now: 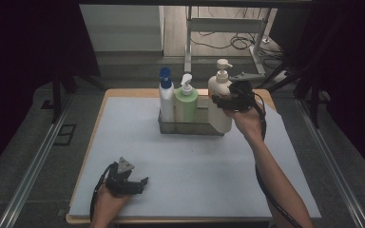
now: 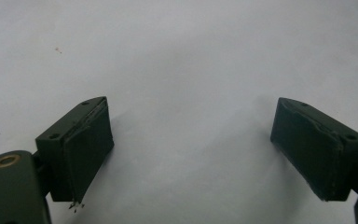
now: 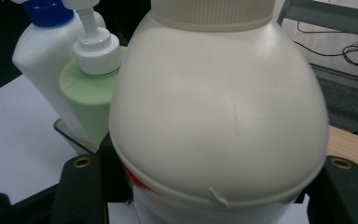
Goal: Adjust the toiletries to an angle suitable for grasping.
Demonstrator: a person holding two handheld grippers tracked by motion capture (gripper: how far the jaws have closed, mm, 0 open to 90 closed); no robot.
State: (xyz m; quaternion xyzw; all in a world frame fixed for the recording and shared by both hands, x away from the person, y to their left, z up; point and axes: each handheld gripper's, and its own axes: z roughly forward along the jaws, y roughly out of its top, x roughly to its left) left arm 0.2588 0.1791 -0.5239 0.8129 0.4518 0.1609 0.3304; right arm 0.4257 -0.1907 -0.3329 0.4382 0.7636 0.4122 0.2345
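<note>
The right gripper [image 1: 224,100] clamps its jaws around the shoulder of a cream pump bottle [image 1: 220,102], at the right end of a wire caddy [image 1: 190,127] on the table's far side. Smooth, rigid plastic, likely heavy with liquid, it suits this below-shoulder grip; the left gripper [image 1: 141,183] rests open, empty, near left.

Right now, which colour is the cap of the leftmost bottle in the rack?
Blue cap, clearest in the high view.

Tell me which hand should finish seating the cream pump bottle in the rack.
Right. The right gripper already clamps the cream pump bottle at the rack; the left gripper rests open near the table's front edge.
</note>
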